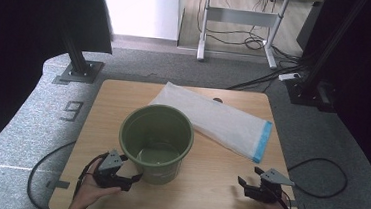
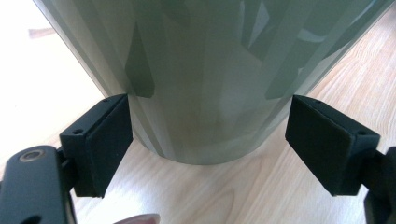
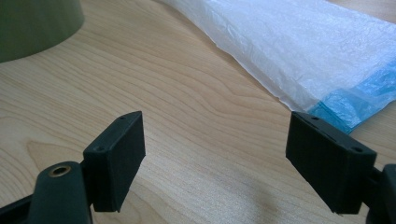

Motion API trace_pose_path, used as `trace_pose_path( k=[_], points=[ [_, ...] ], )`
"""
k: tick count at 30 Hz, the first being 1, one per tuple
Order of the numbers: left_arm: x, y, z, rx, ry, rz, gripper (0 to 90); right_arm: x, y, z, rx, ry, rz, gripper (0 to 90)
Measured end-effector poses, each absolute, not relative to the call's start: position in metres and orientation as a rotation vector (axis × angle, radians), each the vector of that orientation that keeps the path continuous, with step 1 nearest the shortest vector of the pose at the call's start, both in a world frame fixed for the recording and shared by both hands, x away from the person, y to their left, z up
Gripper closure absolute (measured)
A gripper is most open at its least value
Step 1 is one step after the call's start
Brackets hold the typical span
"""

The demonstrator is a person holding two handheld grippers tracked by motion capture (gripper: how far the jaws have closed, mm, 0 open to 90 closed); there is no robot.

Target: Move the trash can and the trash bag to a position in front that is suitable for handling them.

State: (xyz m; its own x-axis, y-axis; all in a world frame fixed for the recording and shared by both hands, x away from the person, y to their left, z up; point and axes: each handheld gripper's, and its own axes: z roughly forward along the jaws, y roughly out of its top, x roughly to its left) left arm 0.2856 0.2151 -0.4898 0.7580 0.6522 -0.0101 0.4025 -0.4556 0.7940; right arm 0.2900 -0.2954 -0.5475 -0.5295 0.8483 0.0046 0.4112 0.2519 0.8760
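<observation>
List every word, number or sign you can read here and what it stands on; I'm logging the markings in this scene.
"9": a dark numeral on the grey carpet, left of the table.
The green bucket, the white plastic bag with its blue edge, and both grippers carry no readable text.

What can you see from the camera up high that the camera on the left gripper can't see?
The high view looks into the green bucket, and shows the white plastic bag with its blue edge, the right gripper open near the table's corner, and the floor beyond. The left gripper view gives a close look at the bucket's base on the wood, between the left gripper's open jaws. Both views share the bucket, the wooden table and the left gripper.
</observation>
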Motion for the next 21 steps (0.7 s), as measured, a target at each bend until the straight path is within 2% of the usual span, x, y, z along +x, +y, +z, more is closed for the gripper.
trace_pose_path(
  k=[12,17,21],
  points=[
    [0.317,0.168,-0.484,2.115,0.704,0.323,16.9,0.284,-0.296,-0.547,1.145,2.042,1.225,19.1],
    [0.321,0.159,-0.485,2.125,0.69,0.32,17.0,0.284,-0.297,-0.548,1.147,2.051,1.208,19.1],
    [0.314,0.167,-0.483,2.142,0.717,0.359,16.9,0.282,-0.298,-0.548,1.146,2.047,1.199,19.1]
  ],
)
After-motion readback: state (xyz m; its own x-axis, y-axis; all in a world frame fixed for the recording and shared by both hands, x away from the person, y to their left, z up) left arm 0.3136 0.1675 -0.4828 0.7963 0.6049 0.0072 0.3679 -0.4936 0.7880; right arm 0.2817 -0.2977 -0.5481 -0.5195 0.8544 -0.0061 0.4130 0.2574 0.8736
